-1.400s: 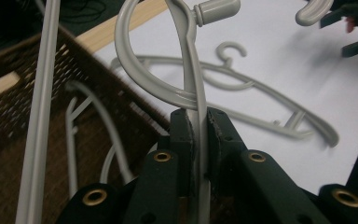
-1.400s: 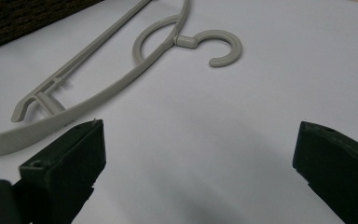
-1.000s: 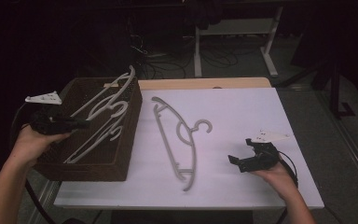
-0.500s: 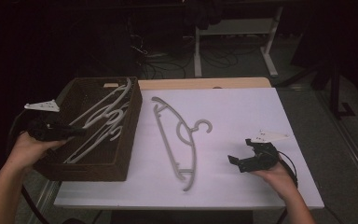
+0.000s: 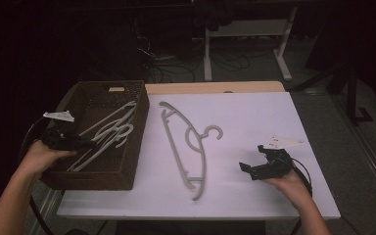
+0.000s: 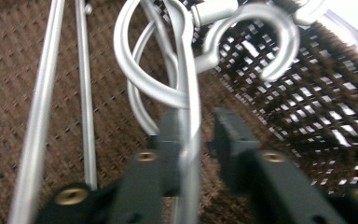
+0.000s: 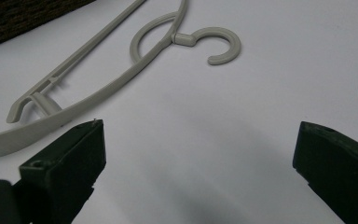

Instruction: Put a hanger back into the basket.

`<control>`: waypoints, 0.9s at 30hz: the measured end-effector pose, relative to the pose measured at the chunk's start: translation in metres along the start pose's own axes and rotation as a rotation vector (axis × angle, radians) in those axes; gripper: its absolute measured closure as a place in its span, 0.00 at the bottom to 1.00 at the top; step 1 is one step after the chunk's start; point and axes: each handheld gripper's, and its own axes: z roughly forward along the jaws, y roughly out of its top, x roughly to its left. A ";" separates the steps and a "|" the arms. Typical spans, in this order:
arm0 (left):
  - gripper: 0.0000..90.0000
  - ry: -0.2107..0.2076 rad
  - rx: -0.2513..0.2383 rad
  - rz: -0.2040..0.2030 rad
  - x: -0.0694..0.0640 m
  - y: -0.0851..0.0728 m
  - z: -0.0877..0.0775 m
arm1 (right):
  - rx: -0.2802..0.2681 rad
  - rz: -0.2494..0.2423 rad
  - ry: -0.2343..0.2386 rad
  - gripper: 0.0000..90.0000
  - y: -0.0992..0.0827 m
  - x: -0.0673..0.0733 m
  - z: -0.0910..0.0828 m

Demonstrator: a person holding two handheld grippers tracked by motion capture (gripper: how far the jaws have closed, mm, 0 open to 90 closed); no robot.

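High view shows a white table (image 5: 254,196) with a dark brown woven basket (image 5: 98,178) standing at its left side. Inside the basket lie several grey plastic hangers (image 5: 108,132), crossing one another. The left gripper (image 5: 81,144) reaches into the basket from its left wall, and the person's left hand (image 5: 41,157) holds it low over the hangers.

In the left gripper view, a thin grey bar of one hanger (image 6: 189,140) runs between the two black jaws. The jaws have just been opening: the bar lies against the left jaw, while a gap is visible between it and the right jaw, so the pads do not press on it. Beyond the jaws, the round hooks of the hangers overlap above the woven floor and wall of the basket.

One more grey hanger (image 5: 183,147) lies flat on the white table, just beside the basket, with its hook (image 7: 214,44) pointing toward the right side. The right gripper (image 5: 255,166) rests near the front right part of the table in the right hand (image 5: 289,183), well apart from this hanger. In the right gripper view its jaws stand spread wide, with bare table between them.
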 end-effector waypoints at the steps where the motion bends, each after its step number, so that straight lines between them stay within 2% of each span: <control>1: 0.73 0.000 0.000 0.000 0.000 0.000 0.000 | 0.000 0.000 0.000 0.03 0.000 0.000 0.000; 2: 0.73 0.004 0.023 -0.015 0.002 0.000 0.002 | -0.001 0.000 0.000 0.03 0.000 0.000 0.000; 3: 0.69 0.015 0.025 -0.014 0.002 0.000 0.002 | -0.004 0.000 0.000 0.03 0.001 0.000 0.000; 6: 0.59 0.025 0.001 -0.033 0.003 0.001 0.000 | -0.003 -0.001 0.000 0.03 0.001 0.000 0.001; 9: 0.47 0.058 -0.024 -0.036 0.002 0.002 -0.002 | -0.001 -0.004 -0.001 0.03 0.001 0.001 0.000; 14: 0.35 0.047 -0.083 -0.028 -0.004 0.007 -0.007 | -0.005 -0.001 0.002 0.03 0.001 0.001 -0.001; 19: 0.29 0.037 -0.131 0.007 -0.019 0.024 -0.009 | -0.005 -0.004 0.002 0.03 0.000 0.000 -0.002; 27: 0.24 0.008 -0.219 0.043 -0.058 0.057 -0.002 | -0.010 0.000 0.004 0.03 0.001 0.000 -0.002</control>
